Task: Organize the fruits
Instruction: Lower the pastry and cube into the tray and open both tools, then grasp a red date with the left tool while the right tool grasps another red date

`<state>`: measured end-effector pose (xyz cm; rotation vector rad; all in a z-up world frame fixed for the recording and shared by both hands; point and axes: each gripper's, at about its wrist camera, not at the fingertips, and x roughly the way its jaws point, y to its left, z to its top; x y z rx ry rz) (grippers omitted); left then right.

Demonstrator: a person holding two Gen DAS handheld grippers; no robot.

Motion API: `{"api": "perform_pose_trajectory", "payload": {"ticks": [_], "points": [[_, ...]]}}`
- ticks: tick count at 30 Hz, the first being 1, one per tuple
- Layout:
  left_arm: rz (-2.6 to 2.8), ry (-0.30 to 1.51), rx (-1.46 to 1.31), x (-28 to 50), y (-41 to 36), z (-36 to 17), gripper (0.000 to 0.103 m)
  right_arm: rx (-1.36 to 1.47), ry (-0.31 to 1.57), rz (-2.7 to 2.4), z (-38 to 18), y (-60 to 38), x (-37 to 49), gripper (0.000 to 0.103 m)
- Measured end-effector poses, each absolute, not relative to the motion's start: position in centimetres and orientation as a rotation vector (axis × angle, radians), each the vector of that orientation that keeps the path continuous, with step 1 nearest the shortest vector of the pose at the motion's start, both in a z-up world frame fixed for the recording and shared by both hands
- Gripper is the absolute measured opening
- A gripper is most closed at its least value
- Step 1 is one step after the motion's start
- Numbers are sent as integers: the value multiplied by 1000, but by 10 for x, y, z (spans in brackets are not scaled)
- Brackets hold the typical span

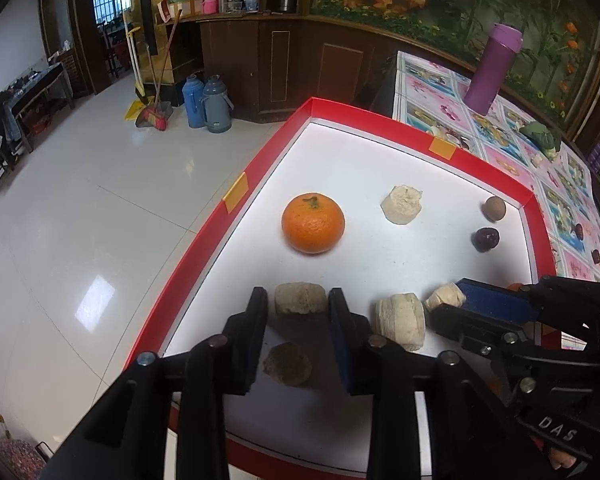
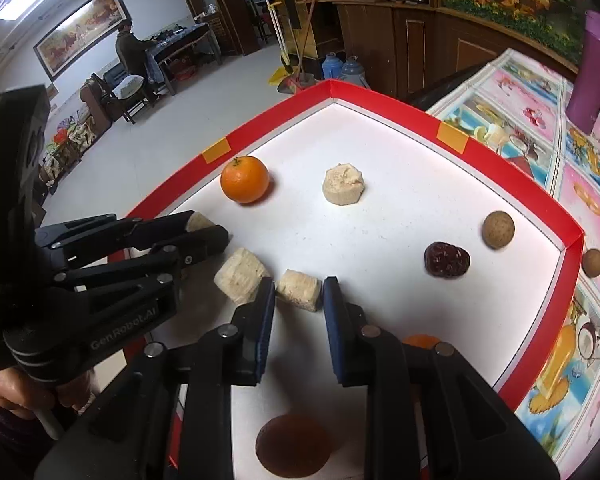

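- Just on the near side of the round orange mandarin (image 1: 313, 223), a pale beige cylindrical fruit chunk (image 1: 300, 299) lies between the fingers of the left gripper (image 1: 298, 300); the jaws are set apart, a sliver of gap showing at one pad, so nothing is squeezed.
- Nearer than the mandarin and to its right, a second pale chunk (image 2: 299, 291) is clamped by the right gripper (image 2: 299, 292), its pads pressed against both sides.
- The step in hand is judged to be the grouping of like pieces: one chunk set down, the other about to be placed.
- For the next move, the held chunk would need to be lowered beside its fellows and released, and the left jaws lifted clear without the loose chunk being nudged.
- Everything is contained by a shallow white tray with a red rim (image 2: 380, 104).
- Between the two grippers a third pale chunk (image 2: 240, 276) rests.
- Right of the mandarin a fourth pale chunk (image 2: 343, 184) stands alone.
- Farther right of the mandarin, a small brown round fruit (image 2: 498, 229) and a dark red wrinkled date (image 2: 447, 259) lie close together.
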<state>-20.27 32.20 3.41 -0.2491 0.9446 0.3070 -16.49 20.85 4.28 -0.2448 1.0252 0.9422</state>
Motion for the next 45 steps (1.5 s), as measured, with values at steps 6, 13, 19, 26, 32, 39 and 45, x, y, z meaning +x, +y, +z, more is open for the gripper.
{"api": "perform_pose_trajectory", "payload": {"ticks": [6,13,19,26,32,39,45], "points": [[340,900,-237,-205,320,51,48,-155,984,939,58,183,-154,27],[308,859,-206,-199,298,72,51,-60,924,849,76,131,-138,28],[211,841,-120,-182,250,88,56,23,885,748,82,69,-126,28],[48,852,-5,-149,174,95,61,122,876,581,74,-21,-105,28],[-83,886,79,-113,109,91,62,200,876,384,59,-116,-85,28],[-166,901,115,-71,49,88,62,238,876,244,52,-188,-63,27],[-162,924,104,-37,19,78,62,193,877,202,49,-201,-43,27]]}}
